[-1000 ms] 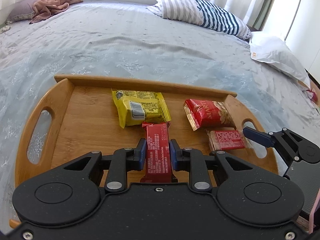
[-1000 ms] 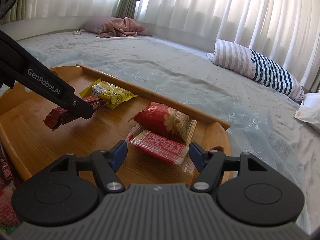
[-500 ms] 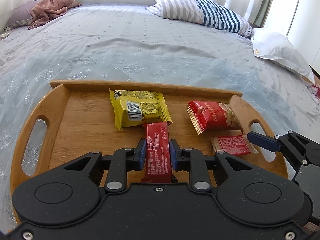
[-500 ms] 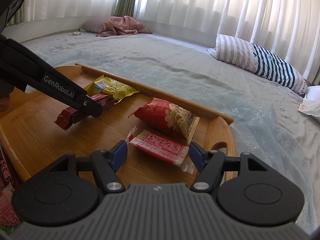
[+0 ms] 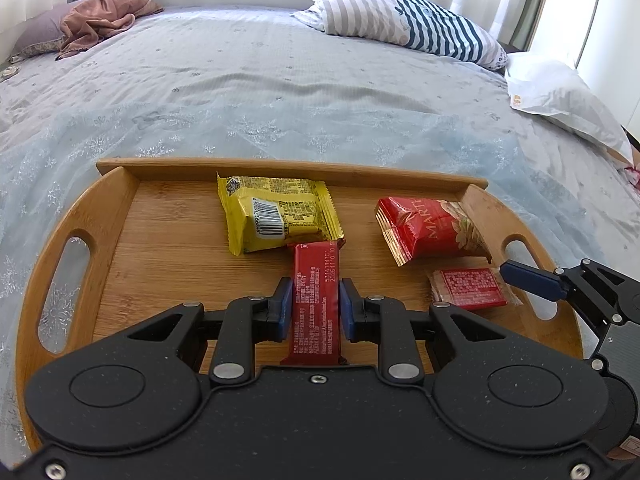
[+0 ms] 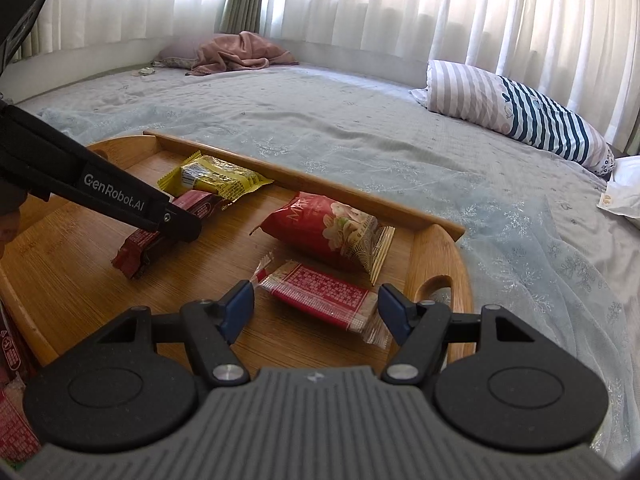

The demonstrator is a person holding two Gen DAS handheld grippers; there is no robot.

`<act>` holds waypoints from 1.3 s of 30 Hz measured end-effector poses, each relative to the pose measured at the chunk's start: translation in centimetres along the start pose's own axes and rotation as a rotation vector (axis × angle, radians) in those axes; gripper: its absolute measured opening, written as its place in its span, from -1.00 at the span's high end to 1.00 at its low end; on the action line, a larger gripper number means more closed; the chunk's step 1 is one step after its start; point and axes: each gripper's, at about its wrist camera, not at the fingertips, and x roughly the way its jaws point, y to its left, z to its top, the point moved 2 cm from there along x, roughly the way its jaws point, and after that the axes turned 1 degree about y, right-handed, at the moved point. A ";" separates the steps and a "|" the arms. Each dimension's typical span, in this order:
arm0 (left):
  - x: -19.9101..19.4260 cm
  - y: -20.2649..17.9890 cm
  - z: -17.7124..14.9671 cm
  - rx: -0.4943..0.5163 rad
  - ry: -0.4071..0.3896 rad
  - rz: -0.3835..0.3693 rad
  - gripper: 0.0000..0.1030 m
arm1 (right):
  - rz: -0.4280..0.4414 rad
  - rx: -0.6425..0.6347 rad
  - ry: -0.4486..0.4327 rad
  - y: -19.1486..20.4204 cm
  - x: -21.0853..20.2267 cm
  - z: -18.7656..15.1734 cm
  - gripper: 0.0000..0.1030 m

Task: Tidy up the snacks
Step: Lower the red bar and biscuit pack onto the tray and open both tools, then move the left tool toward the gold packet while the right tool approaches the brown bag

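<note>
Snacks are mostly gathered on the wooden tray (image 5: 120,216), which sits on the bed (image 5: 280,92). We count four packets there: one yellow packet (image 5: 276,216) at the far middle, one large red nut bag (image 5: 432,230) at the far right, one small red clear-ended packet (image 6: 324,294) at the near right, and one red bar (image 5: 316,300). Our left gripper (image 5: 313,308) has its fingers clamped on the red bar, with the bar's far end at the yellow packet's near edge. Our right gripper (image 6: 316,308) hangs over the small red clear-ended packet with its fingers apart; they have just been opening a little, and they do not press on the packet. We judge the work well along: three packets lie placed and the bar awaits release. More red wrappers (image 6: 12,360) show off the tray at the near left, too cut off to count.
</note>
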 end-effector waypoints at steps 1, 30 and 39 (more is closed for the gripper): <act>0.0 0.0 0.0 -0.002 0.003 0.001 0.55 | -0.001 0.000 0.001 0.0 0.0 0.0 -0.43; -8.5 0.4 -3.2 0.105 -0.083 0.006 -0.62 | -0.025 0.038 -0.024 2.0 -6.0 -1.2 -0.88; -11.8 0.8 -5.6 0.118 -0.125 0.005 -0.71 | -0.056 0.128 -0.016 2.9 -8.3 -2.0 -0.91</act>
